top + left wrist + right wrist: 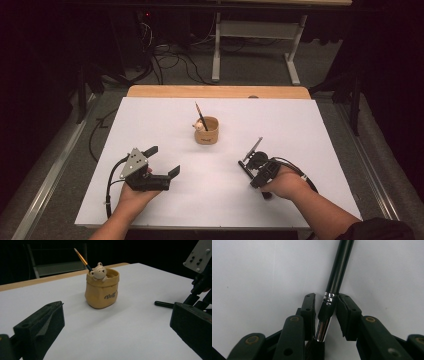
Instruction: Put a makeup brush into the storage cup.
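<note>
- On the white-covered counter (165, 125), mid-field, stands a tan sack-shaped holder (102, 291) with a bear figure at its rim; one brush (83, 259) leans inside it.
- Left gripper (163, 160): near the counter's front left, fingers (40, 327) wide apart, nothing between them.
- Right gripper (326, 312): front right, fingers closed around a black-handled brush (338, 271) at its silver ferrule; the handle lies against the white surface.

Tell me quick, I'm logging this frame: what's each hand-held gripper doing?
Left hand-held gripper: open, holding nothing.
Right hand-held gripper: jaws around a black brush at its metal ferrule; whether they are clamped cannot be told.
</note>
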### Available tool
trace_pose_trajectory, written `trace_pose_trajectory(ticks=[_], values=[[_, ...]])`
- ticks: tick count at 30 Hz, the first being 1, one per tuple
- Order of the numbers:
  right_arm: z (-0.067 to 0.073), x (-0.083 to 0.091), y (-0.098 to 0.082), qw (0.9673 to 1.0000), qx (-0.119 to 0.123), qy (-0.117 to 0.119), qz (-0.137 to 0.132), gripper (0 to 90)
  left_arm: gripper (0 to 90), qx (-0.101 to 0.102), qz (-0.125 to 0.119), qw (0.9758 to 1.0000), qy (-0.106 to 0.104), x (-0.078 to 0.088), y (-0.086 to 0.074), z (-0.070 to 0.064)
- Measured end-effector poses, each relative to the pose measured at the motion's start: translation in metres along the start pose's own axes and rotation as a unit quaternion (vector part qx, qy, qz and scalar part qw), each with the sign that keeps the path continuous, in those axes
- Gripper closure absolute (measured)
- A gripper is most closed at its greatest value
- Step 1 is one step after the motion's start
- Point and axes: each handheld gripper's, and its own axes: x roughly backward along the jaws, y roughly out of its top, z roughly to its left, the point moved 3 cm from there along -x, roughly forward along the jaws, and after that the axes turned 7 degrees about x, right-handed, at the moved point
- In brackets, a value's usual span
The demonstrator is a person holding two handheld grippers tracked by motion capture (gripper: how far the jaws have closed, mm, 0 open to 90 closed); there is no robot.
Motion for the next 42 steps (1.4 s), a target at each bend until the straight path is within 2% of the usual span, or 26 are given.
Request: trace_pose_trajectory(ticks=[10, 11, 12, 16, 23, 25, 26, 28, 31, 32, 33, 34, 35, 36, 42], values=[[-0.003, 0.0, 0.0, 0.9999, 0.004, -0.004, 0.01, 72.2, 0.0, -0.003, 0.002, 1.0, 0.0, -0.001, -0.001, -0.001], [0.001, 0.0, 0.0, 0.9994, -0.027, -0.003, 0.021, 72.4, 0.0, -0.003, 0.002, 1.0, 0.0, -0.001, -0.001, -0.002], [-0.002, -0.002, 0.001, 0.9999, -0.005, -0.003, 0.016, 72.5, 0.0, -0.003, 0.002, 1.0, 0.0, -0.001, -0.001, -0.002], [-0.003, -0.003, 0.003, 0.9996, -0.02, 0.004, 0.019, 74.0, 0.0, -0.006, 0.006, 1.0, 0.0, -0.002, -0.001, -0.003], [-0.005, -0.003, 0.003, 0.9995, -0.022, 0.001, 0.021, 79.7, 0.0, -0.006, 0.005, 1.0, 0.001, -0.002, -0.001, -0.003], [-0.006, -0.003, 0.004, 0.9997, -0.015, 0.003, 0.019, 80.0, 0.0, -0.005, 0.004, 1.0, 0.002, -0.001, -0.001, -0.002], [-0.007, -0.003, 0.003, 0.9998, -0.001, -0.002, 0.018, 80.0, 0.0, -0.005, 0.003, 1.0, 0.002, -0.001, -0.001, -0.002], [-0.006, -0.002, 0.004, 0.9998, -0.008, -0.001, 0.02, 80.1, 0.0, -0.006, 0.003, 1.0, 0.003, -0.001, -0.001, -0.002], [-0.006, -0.002, 0.003, 0.9998, -0.007, -0.002, 0.02, 80.1, 0.0, -0.007, 0.004, 1.0, 0.003, -0.001, -0.001, -0.002], [-0.007, -0.002, 0.003, 0.9998, 0.005, -0.002, 0.018, 80.2, 0.0, -0.007, 0.004, 1.0, 0.003, -0.001, -0.001, -0.002], [-0.007, -0.002, 0.003, 0.9998, 0.003, -0.001, 0.018, 80.2, 0.0, -0.008, 0.004, 1.0, 0.003, -0.001, -0.001, -0.002], [-0.003, 0.0, 0.004, 0.9995, -0.021, 0.001, 0.024, 80.2, 0.0, -0.009, 0.004, 0.9999, 0.004, -0.001, -0.001, -0.002], [-0.003, 0.0, 0.004, 0.9995, -0.021, 0.001, 0.024, 80.2, 0.0, -0.009, 0.004, 0.9999, 0.004, -0.001, -0.001, -0.002], [-0.006, 0.0, 0.005, 0.9999, 0.003, 0.0, 0.012, 80.2, 0.0, -0.009, 0.003, 0.9999, 0.004, -0.001, -0.001, -0.002], [-0.007, 0.01, 0.009, 0.9999, 0.011, 0.0, 0.001, 80.2, 0.0, -0.002, 0.0, 1.0, 0.003, -0.001, 0.0, -0.002]])
